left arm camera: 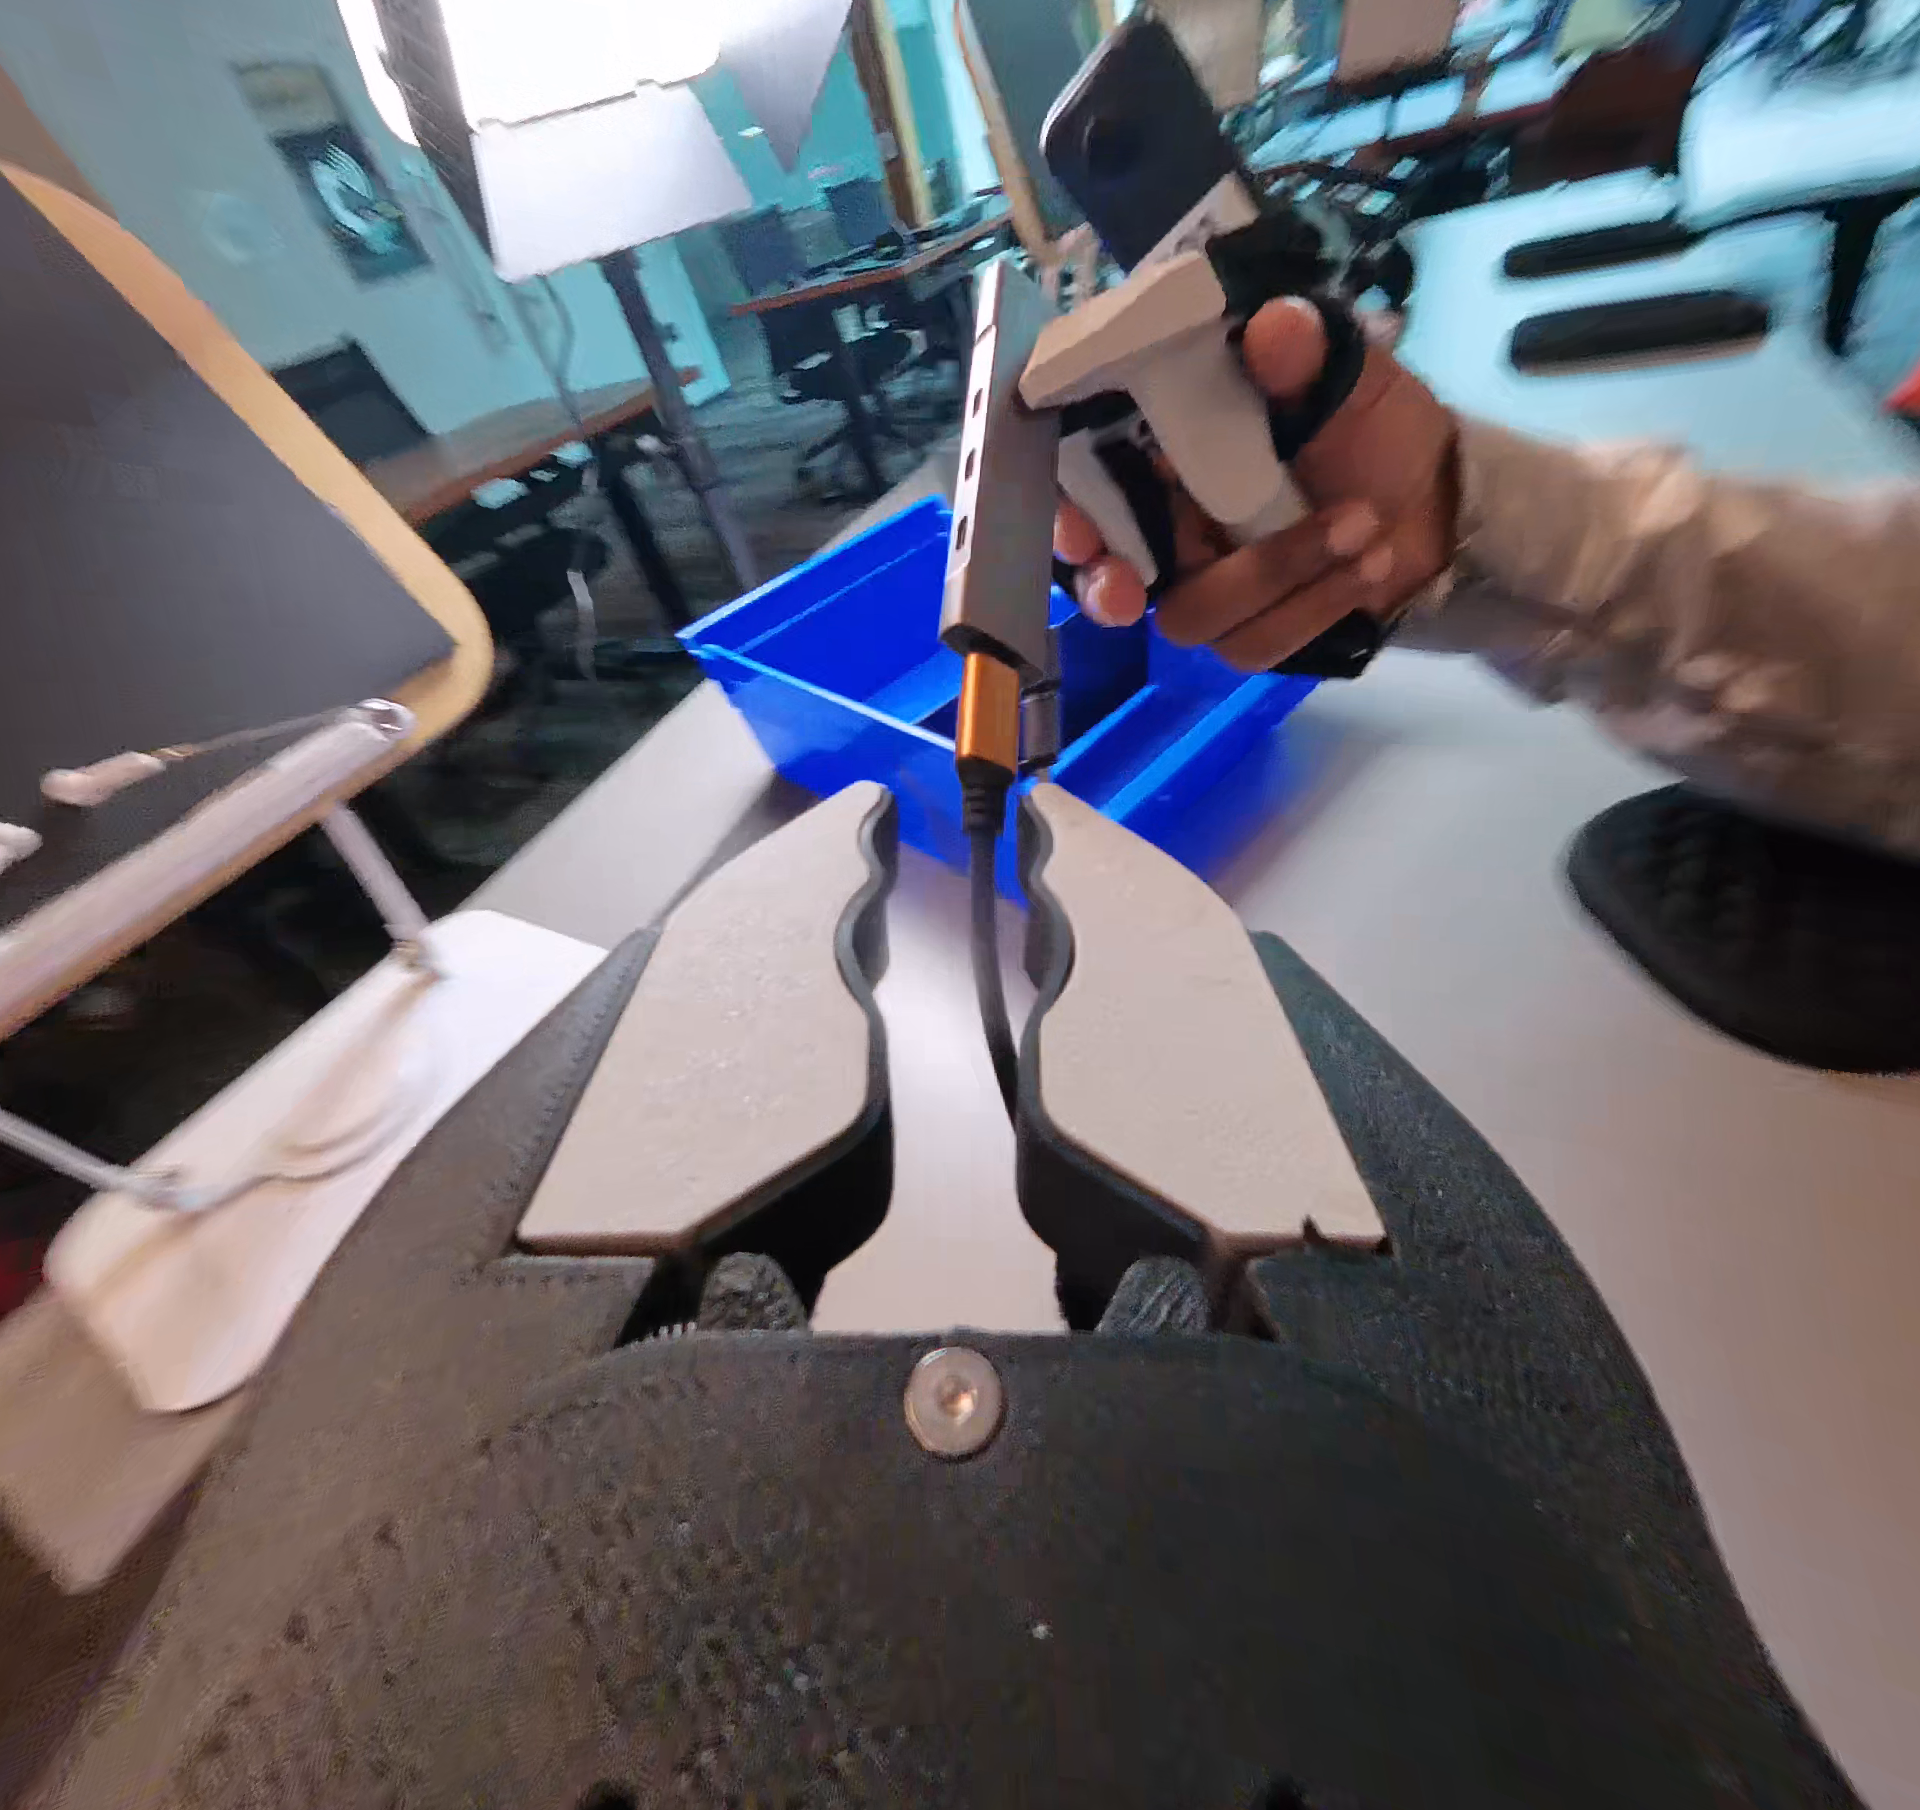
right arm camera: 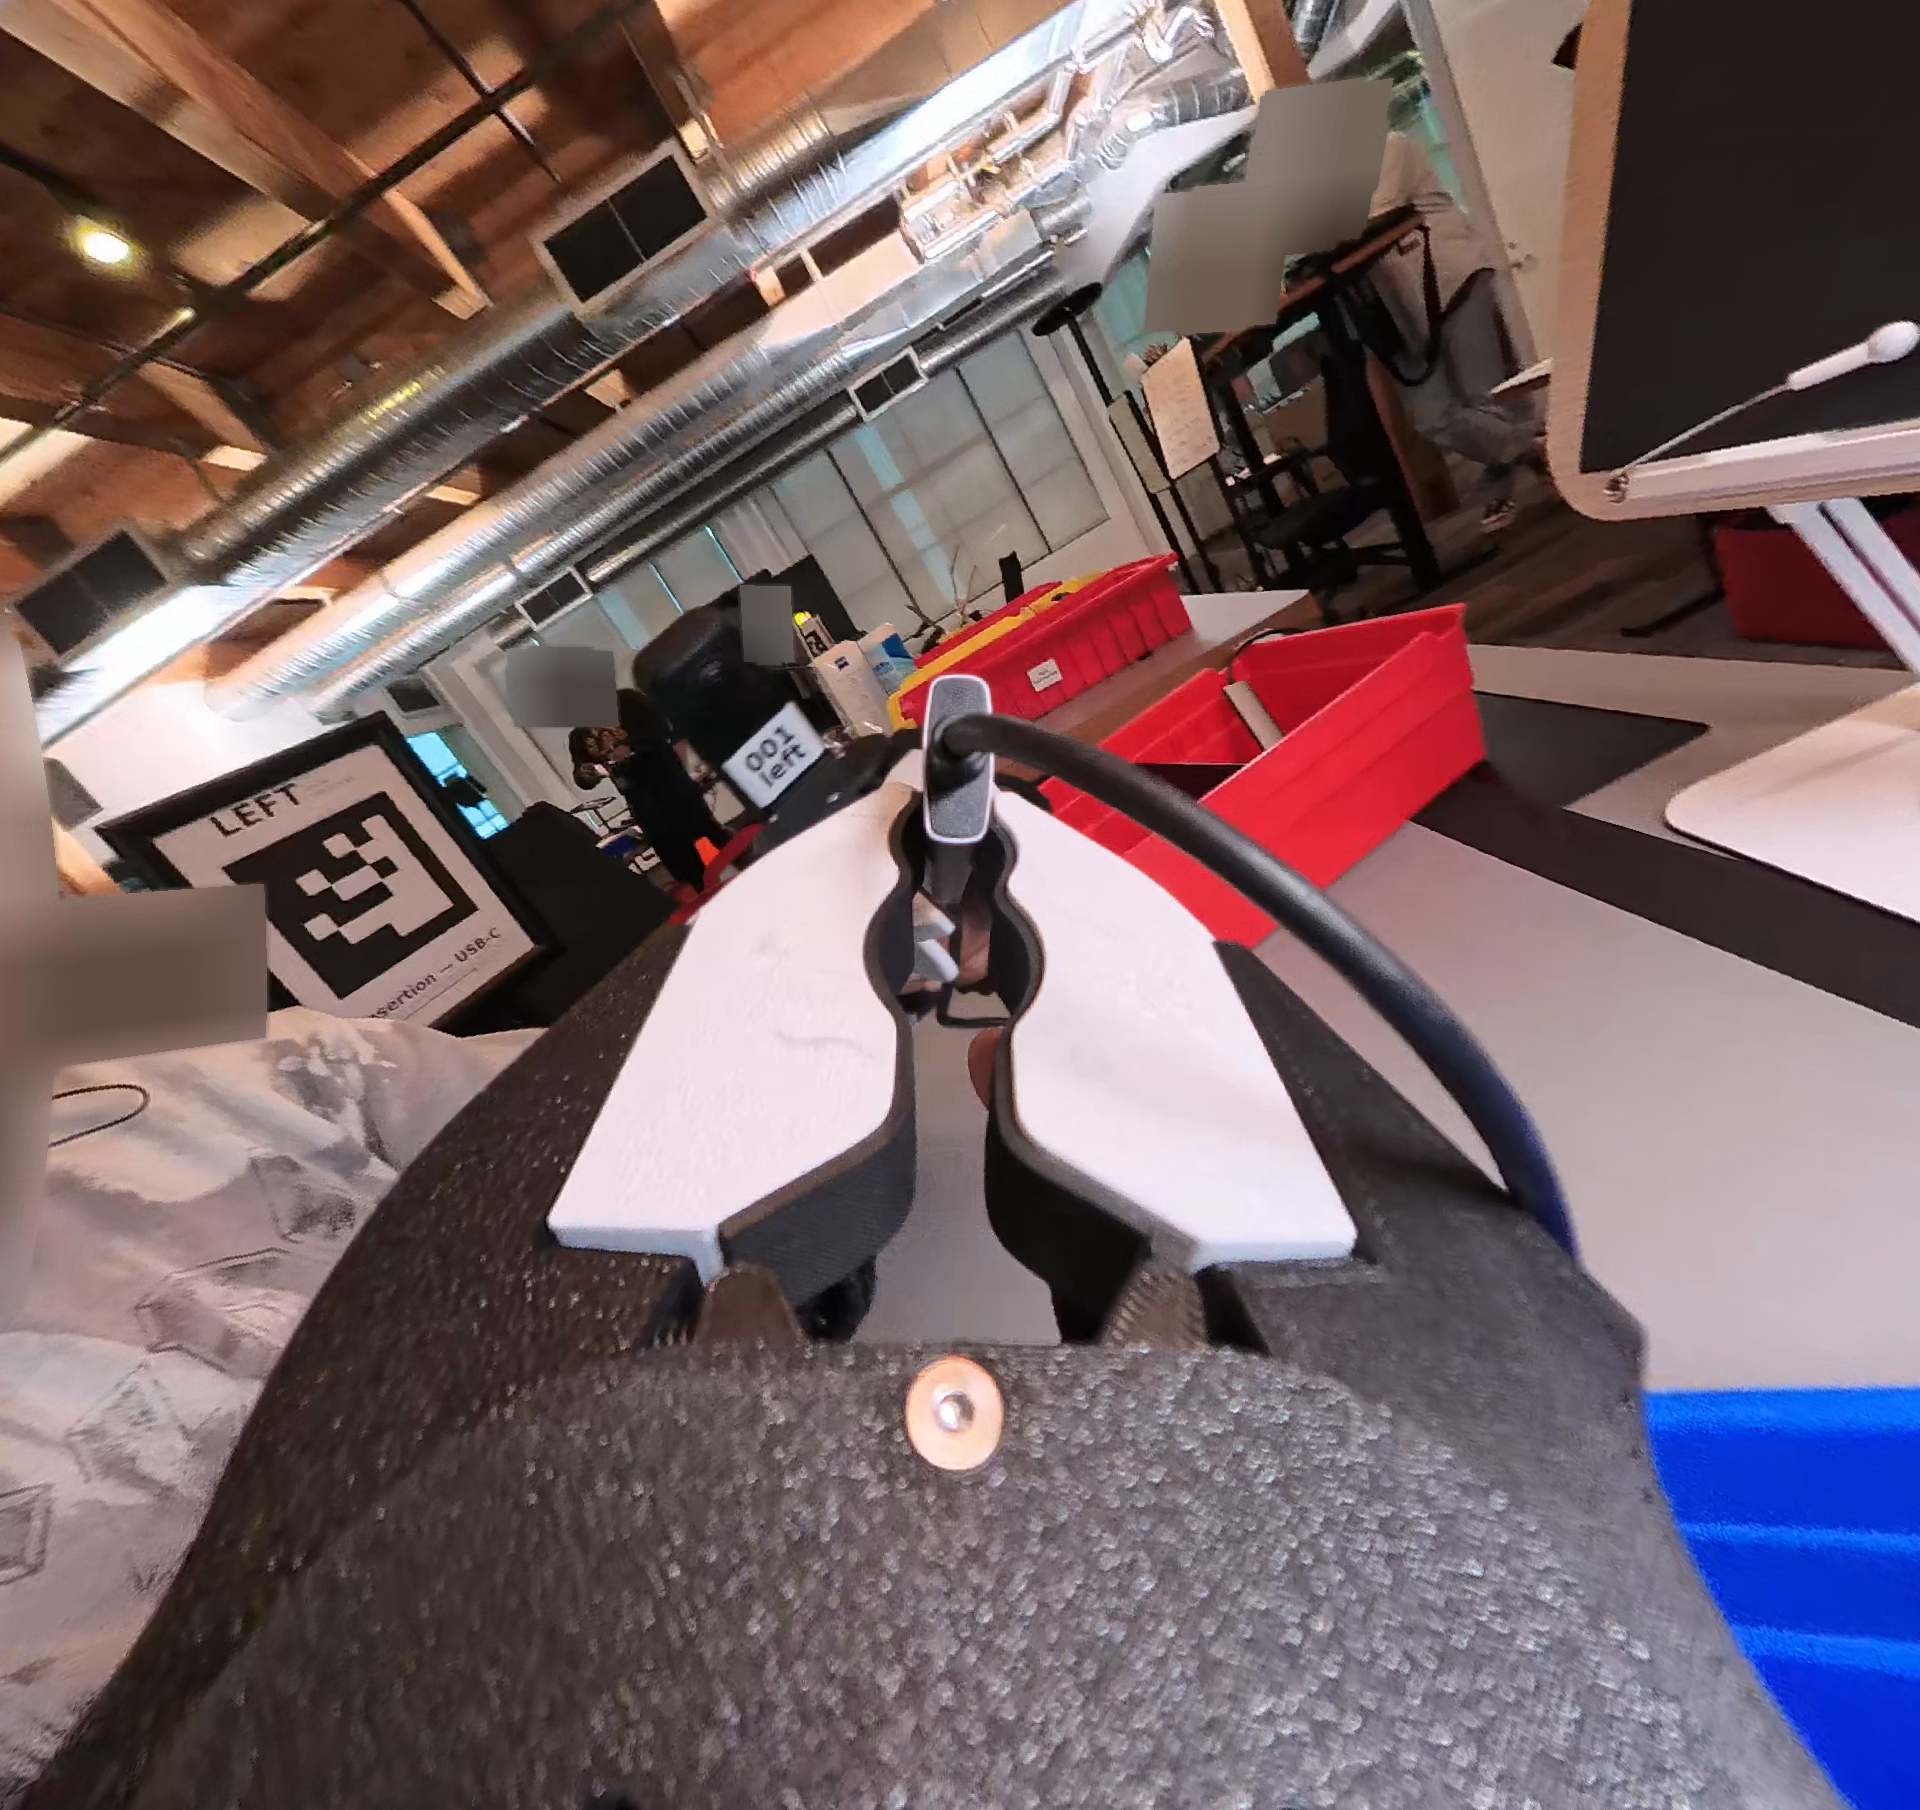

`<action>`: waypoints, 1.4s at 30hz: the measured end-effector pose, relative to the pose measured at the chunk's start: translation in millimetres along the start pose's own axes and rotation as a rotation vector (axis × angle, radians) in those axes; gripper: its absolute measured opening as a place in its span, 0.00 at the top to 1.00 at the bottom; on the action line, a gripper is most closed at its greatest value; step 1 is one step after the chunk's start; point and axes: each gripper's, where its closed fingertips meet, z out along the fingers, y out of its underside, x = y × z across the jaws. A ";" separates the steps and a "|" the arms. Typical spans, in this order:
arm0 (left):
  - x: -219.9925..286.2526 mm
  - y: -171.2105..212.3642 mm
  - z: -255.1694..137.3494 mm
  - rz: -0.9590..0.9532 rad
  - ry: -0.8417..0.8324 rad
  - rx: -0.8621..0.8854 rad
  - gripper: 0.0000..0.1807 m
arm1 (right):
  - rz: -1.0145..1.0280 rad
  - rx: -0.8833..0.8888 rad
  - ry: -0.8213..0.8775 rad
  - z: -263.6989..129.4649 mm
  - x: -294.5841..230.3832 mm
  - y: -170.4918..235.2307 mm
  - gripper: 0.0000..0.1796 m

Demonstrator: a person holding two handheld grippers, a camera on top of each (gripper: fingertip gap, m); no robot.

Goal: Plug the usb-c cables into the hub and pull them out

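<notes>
Pulling out: my left tool (left arm camera: 956,804), fingers apart around the orange-collared cable (left arm camera: 987,711), should clamp, while right tool (right arm camera: 951,825) pinches the hub (right arm camera: 956,763).

**Bright, even light; wide-angle bend and motion blur at the edges**

Both views are brightly lit. In the left wrist view a large white rectangular softbox lamp on a dark stand (left arm camera: 582,46) is blown out to pure white at the top. The person's hand and pale sleeve (left arm camera: 1621,597) are smeared by motion blur, and the desks behind are soft. The pale grey tabletop (left arm camera: 1455,981) carries a faint sheen and only weak shadows. In the right wrist view a small round ceiling lamp (right arm camera: 102,245) glows against wooden beams, and daylight comes through the far windows (right arm camera: 935,482). Straight lines bow strongly toward the frame edges in both views, and the near black textured gripper body (right arm camera: 935,1604) looks sharp and grainy.
</notes>
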 end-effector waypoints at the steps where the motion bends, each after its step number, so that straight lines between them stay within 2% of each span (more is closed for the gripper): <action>1: 3.0 -1.2 -2.0 -0.067 0.055 0.000 0.89 | -0.007 -0.002 -0.005 0.5 -1.8 0.0 0.95; 4: 16.6 -4.0 -7.1 -0.247 0.226 -0.018 0.87 | -0.055 -0.022 -0.029 1.3 -10.0 1.7 0.95; 6: 23.9 -7.6 -8.9 -0.321 0.303 -0.008 0.90 | -0.075 -0.031 -0.049 2.2 -15.1 3.1 0.95; 8: 26.3 -7.7 -8.2 -0.347 0.325 -0.011 0.96 | -0.093 -0.041 -0.064 3.0 -18.8 5.1 0.95; 15: 51.0 11.4 1.8 -0.334 0.419 -0.132 0.96 | -0.181 -0.133 -0.060 3.5 -27.4 15.0 0.95; 17: 55.9 18.4 6.6 -0.288 0.413 -0.161 0.96 | -0.216 -0.180 -0.063 2.5 -31.6 19.3 0.95; 21: 54.5 10.6 2.6 -0.324 0.441 -0.133 0.96 | -0.252 -0.211 -0.044 -0.7 -35.2 18.7 0.95; 35: 59.5 12.8 0.8 -0.382 0.494 -0.170 0.96 | -0.244 -0.199 -0.043 9.1 -38.5 20.1 0.94; 42: 50.8 1.7 -6.4 -0.414 0.489 -0.121 0.96 | -0.239 -0.173 -0.057 9.2 -41.8 16.2 0.94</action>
